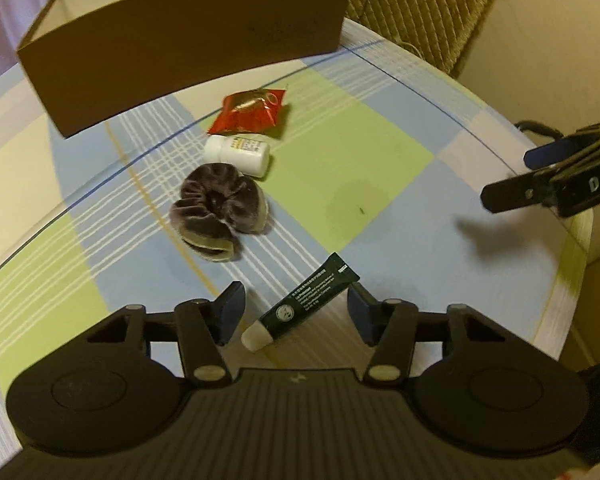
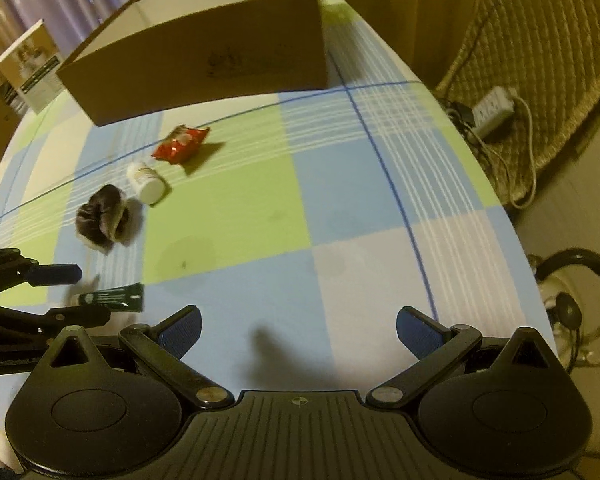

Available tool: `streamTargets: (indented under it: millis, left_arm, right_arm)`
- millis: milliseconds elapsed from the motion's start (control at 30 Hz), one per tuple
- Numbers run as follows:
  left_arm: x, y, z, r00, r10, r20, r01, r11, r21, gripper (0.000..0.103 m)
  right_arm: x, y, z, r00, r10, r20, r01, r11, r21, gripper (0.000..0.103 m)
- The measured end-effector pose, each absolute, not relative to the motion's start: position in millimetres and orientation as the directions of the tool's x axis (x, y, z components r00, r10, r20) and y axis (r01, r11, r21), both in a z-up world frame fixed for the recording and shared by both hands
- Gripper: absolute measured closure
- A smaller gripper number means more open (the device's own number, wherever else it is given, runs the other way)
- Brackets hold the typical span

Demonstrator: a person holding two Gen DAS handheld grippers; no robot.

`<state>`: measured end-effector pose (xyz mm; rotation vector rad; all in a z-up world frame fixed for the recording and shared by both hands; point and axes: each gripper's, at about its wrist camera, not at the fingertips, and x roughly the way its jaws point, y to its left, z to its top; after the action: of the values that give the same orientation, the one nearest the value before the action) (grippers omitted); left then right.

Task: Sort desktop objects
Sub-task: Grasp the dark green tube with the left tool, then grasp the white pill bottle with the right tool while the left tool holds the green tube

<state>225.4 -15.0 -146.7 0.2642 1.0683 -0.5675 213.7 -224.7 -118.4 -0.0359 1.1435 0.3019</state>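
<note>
Between the spread fingers of the left gripper (image 1: 296, 312), near the table's near edge, lies the dark green tube (image 1: 306, 302) with its white cap (image 1: 256, 336) pointing back toward the gripper body. The blue pads (image 1: 230, 312) stand on either side of the tube; whether they touch it I cannot tell, as the frame is blurred, though a gap shows on each side. Beyond it, toward the far edge, three things lie in a loose row: a dark velvet scrunchie (image 1: 218, 210), a white pill bottle (image 1: 238, 156) on its side just beside it, and a red snack packet (image 1: 252, 114) just behind the bottle. A brown cardboard box (image 1: 188, 52) stands open-topped along the far edge, close behind the packet. The checked tablecloth (image 1: 340, 160) to the right of this row is bare, leaving wide room up to the curved right edge. There the right gripper (image 2: 298, 330) hovers over the cloth with its jaws wide apart and nothing between them. Off the table's right side a power strip (image 2: 494, 110) lies on a quilted cushion (image 2: 540, 32).
</note>
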Motion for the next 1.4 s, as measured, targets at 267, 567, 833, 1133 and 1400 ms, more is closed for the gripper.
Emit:
streamTargets:
  millis: [267, 567, 833, 1133, 1400]
  left_arm:
    - [223, -19, -157, 0.343, -0.288, -0.894, 0.575, 0.817, -0.042, 0.08]
    - [217, -10, -155, 0.317, -0.306, -0.898, 0.55, 0.83, -0.088, 0.087]
    - [223, -9, -155, 0.335, -0.303, -0.892, 0.514, 0.852, -0.097, 0.085]
    - [217, 34, -152, 0.363, -0.235, -0.902, 0.398, 0.914, -0.078, 0.089]
    - [242, 92, -151, 0.413, -0.128, -0.902, 0.126, 0.989, -0.083, 0.089]
  right_arm:
    - [211, -233, -124, 0.368, 0.2, -0.908, -0.216, 0.968, 0.126, 0.002]
    - [212, -229, -129, 0.355, 0.202, -0.913, -0.218, 0.967, 0.129, 0.002]
    - [214, -213, -131, 0.346, 0.218, -0.913, -0.264, 0.956, 0.128, 0.002]
    - [221, -189, -138, 0.341, 0.26, -0.903, -0.343, 0.929, 0.138, 0.002]
    - [239, -155, -137, 0.37, 0.313, -0.875, -0.458, 0.881, 0.121, 0.002]
